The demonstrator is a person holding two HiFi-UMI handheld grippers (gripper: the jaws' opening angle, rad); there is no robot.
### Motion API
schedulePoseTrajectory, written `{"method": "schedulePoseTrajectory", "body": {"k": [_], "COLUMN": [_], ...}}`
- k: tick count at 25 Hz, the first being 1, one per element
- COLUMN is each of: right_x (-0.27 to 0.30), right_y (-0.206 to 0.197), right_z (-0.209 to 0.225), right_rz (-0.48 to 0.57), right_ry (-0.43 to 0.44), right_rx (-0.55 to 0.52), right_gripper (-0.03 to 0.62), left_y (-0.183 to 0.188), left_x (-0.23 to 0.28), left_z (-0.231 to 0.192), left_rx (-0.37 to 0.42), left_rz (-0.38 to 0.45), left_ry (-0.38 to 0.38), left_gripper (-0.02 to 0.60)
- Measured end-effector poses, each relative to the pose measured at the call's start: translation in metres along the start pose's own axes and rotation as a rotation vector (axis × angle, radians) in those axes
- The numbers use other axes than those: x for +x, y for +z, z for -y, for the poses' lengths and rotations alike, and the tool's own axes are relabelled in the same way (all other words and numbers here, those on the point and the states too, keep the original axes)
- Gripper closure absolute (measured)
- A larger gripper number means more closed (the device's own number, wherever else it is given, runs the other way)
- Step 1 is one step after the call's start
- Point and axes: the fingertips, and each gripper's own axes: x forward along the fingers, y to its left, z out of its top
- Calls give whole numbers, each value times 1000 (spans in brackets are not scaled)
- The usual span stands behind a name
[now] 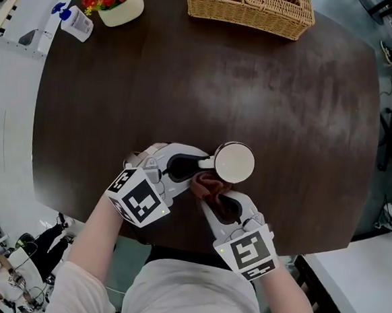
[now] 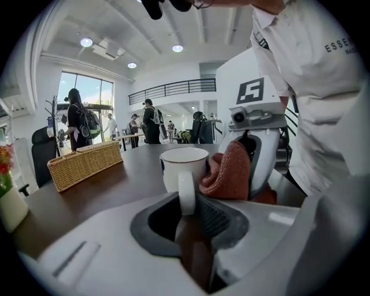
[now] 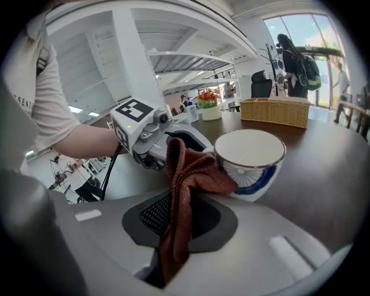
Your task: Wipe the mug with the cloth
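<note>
Dark wood counter (image 1: pixel 289 92) carries the whole set-up; the work sits at its 6 o'clock, near the front edge.

Step, as judged: wiping is under way, cloth on the mug's outer wall.

- Left gripper (image 2: pixel 186 203): jaws closed on the mug's handle, which points to 9 o'clock in the head view. It steadies the mug.
- Right gripper (image 3: pixel 176 214): jaws pinched tight on a fold of cloth, the rest bunched forward.
- Mug (image 1: pixel 234 162): white with a blue pattern, upright, open mouth up, apparently standing on the counter.
- Cloth (image 1: pixel 207 186): rust-red, pressed against the mug at about its 7 o'clock, just beside the handle.

Next move, as judged: drag the cloth round the wall while the handle grip resists turning. The left jaws block the handle side, so that part probably needs a re-grip.

Surroundings:
- wicker basket (image 1: pixel 251 8) at 12 o'clock
- flower pot (image 1: pixel 117 1) at 11 o'clock
- small white bottle (image 1: pixel 77 23) at 10 o'clock

All are well apart from the mug, and none obstructs.
</note>
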Motion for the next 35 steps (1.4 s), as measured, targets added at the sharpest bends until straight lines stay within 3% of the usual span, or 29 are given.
{"method": "schedulePoseTrajectory", "body": {"k": [11, 16, 21, 28, 35], "right_x": [-12, -31, -53, -71, -39], "right_y": [-22, -36, -40, -23, 1], "right_z": [36, 61, 89, 142, 138], "right_rz": [-59, -67, -60, -29, -64], "right_ry": [-65, -139, -232, -404, -340], "right_rx": [212, 308, 332, 272, 66], "right_gripper": [507, 508, 508, 508, 508], "left_y": [-3, -6, -5, -4, 12], "left_x": [-6, -6, -5, -6, -6], "left_z": [4, 6, 7, 1, -2], "left_rx": [25, 34, 28, -5, -28], "left_rz": [-32, -50, -44, -21, 55], "left_ry": [-63, -76, -73, 11, 19], "left_gripper": [508, 508, 508, 507, 506]}}
